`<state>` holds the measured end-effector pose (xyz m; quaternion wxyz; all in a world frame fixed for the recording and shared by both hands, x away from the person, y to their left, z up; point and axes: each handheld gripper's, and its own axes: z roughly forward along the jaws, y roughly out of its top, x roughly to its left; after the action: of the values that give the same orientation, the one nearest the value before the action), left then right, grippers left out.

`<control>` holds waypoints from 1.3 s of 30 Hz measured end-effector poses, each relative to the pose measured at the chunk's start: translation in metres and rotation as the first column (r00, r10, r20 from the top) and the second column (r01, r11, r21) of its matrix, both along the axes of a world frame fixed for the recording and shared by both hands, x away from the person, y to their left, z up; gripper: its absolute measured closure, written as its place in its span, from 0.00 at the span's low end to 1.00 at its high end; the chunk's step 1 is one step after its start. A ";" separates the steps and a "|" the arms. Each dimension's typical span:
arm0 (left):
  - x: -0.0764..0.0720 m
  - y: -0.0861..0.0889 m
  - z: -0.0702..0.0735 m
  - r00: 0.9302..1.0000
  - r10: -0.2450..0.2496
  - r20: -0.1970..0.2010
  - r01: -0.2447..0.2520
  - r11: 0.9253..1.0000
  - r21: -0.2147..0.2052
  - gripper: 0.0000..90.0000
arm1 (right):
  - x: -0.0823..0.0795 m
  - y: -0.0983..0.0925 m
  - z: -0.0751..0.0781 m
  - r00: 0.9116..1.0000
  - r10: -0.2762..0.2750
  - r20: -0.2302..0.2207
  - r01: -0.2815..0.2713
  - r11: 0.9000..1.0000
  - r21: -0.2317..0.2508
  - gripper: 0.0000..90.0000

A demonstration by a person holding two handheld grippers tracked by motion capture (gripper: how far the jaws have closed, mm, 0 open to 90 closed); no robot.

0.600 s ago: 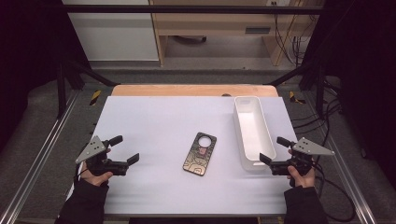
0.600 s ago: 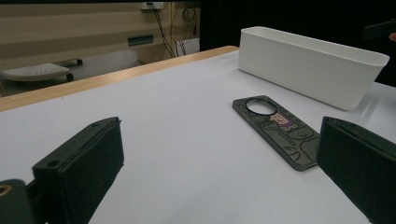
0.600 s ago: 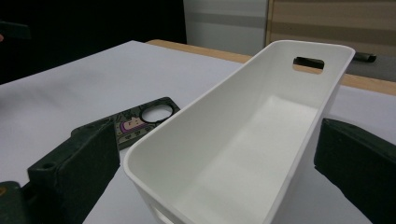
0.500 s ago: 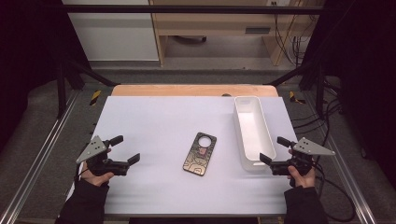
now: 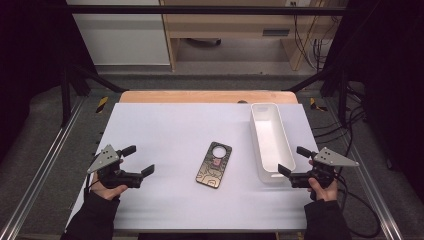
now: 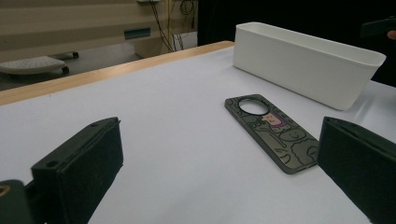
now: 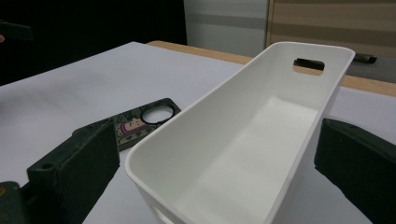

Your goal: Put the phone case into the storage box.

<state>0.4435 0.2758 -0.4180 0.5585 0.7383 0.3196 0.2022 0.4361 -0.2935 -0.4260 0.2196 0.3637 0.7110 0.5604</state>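
A dark phone case (image 5: 215, 164) with a cartoon print and a round camera hole lies flat near the middle of the white table; it also shows as phone case (image 6: 273, 132) and phone case (image 7: 140, 122). To its right stands a long white bin (image 5: 270, 142), empty inside, seen as bin (image 6: 306, 61) and bin (image 7: 243, 144). My left gripper (image 5: 138, 160) rests open at the front left, pointed toward the case, nothing between its jaws. My right gripper (image 5: 294, 160) is open at the front right, just off the bin's near end.
The white table top (image 5: 165, 130) has a wooden strip (image 5: 205, 97) along its far edge. Metal frame rails (image 5: 47, 160) run down both sides. Cables (image 5: 350, 125) lie on the floor at the right, and furniture stands beyond the table.
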 end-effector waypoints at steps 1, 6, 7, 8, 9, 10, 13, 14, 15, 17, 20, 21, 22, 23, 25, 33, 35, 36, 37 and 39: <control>0.000 -0.002 0.000 1.000 -0.004 -0.003 0.004 1.000 0.003 0.00 | 0.000 0.000 0.000 1.000 0.000 0.001 0.000 1.000 -0.002 0.01; 0.000 -0.011 0.000 1.000 0.004 -0.020 -0.003 1.000 0.020 0.00 | 0.000 0.001 0.001 1.000 0.001 0.003 -0.001 1.000 -0.002 0.00; 0.000 -0.014 0.000 1.000 0.003 -0.023 -0.002 1.000 0.023 0.00 | 0.000 0.001 0.001 1.000 0.001 0.003 -0.001 1.000 -0.003 0.00; 0.000 -0.016 0.000 1.000 0.001 -0.027 0.000 1.000 0.028 0.00 | 0.000 0.001 0.001 1.000 0.002 0.003 -0.002 1.000 -0.003 0.00; -0.001 -0.019 0.000 1.000 0.001 -0.031 0.000 0.999 0.032 0.00 | 0.000 0.001 0.001 1.000 0.003 0.003 -0.003 1.000 -0.002 0.00; -0.001 -0.021 0.000 1.000 -0.001 -0.031 0.002 0.999 0.036 0.00 | 0.000 0.001 0.001 1.000 0.003 0.005 -0.003 1.000 -0.002 0.00; -0.002 -0.029 0.001 0.999 -0.006 -0.031 0.007 0.999 0.049 0.00 | 0.000 0.001 0.001 1.000 0.001 0.005 -0.001 1.000 -0.002 0.00; -0.003 -0.031 0.001 0.999 -0.008 -0.032 0.010 0.999 0.051 0.00 | 0.000 0.001 0.001 1.000 0.002 0.004 -0.002 1.000 -0.002 0.00; -0.004 -0.034 0.001 0.999 -0.008 -0.034 0.009 0.999 0.054 0.00 | 0.000 0.001 0.001 1.000 0.002 0.004 -0.002 1.000 -0.003 0.00; -0.005 -0.039 0.002 0.999 -0.008 -0.036 0.011 0.998 0.060 0.00 | -0.001 0.001 0.001 1.000 0.003 0.004 -0.003 1.000 -0.002 0.00; -0.006 -0.046 0.002 0.999 -0.011 -0.041 0.014 0.998 0.068 0.00 | 0.000 0.001 0.001 1.000 0.004 0.005 -0.003 1.000 -0.003 0.00; -0.007 -0.049 0.002 0.999 -0.014 -0.045 0.017 0.997 0.076 0.00 | -0.001 0.001 0.001 1.000 0.003 0.004 -0.003 1.000 -0.003 0.00; -0.007 -0.051 0.002 0.999 -0.015 -0.045 0.019 0.997 0.077 0.00 | -0.001 0.001 0.001 1.000 0.004 0.003 -0.004 1.000 -0.004 0.00; -0.008 -0.054 0.003 0.999 -0.017 -0.048 0.021 0.997 0.079 0.00 | 0.000 0.001 0.001 1.000 0.004 0.003 -0.004 1.000 -0.004 0.00; -0.008 -0.059 0.003 0.998 -0.012 -0.056 0.017 0.996 0.088 0.00 | 0.000 0.001 0.001 1.000 0.002 0.003 -0.002 1.000 -0.005 0.00; -0.009 -0.076 0.005 0.996 -0.004 -0.087 0.013 0.994 0.111 0.00 | 0.000 0.002 0.001 1.000 0.003 0.001 -0.003 1.000 -0.008 0.00; -0.008 -0.082 0.003 0.995 -0.002 -0.104 0.014 0.993 0.117 0.00 | 0.000 0.002 0.001 1.000 0.003 0.001 -0.003 1.000 -0.007 0.00; -0.007 -0.084 0.003 0.994 -0.001 -0.107 0.014 0.992 0.124 0.00 | 0.000 0.002 0.001 1.000 0.003 0.001 -0.003 1.000 -0.008 0.00; -0.007 -0.084 0.003 0.994 -0.001 -0.107 0.014 0.992 0.124 0.00 | 0.000 0.002 0.001 1.000 0.002 0.001 -0.002 1.000 -0.007 0.00; -0.005 -0.090 0.003 0.992 -0.005 -0.124 0.022 0.991 0.132 0.00 | 0.000 0.002 0.001 1.000 0.002 0.002 -0.002 1.000 -0.007 0.00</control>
<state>0.4387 0.1856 -0.4154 0.4887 0.7870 0.3343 0.1733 0.4357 -0.2917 -0.4254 0.2209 0.3618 0.7130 0.5586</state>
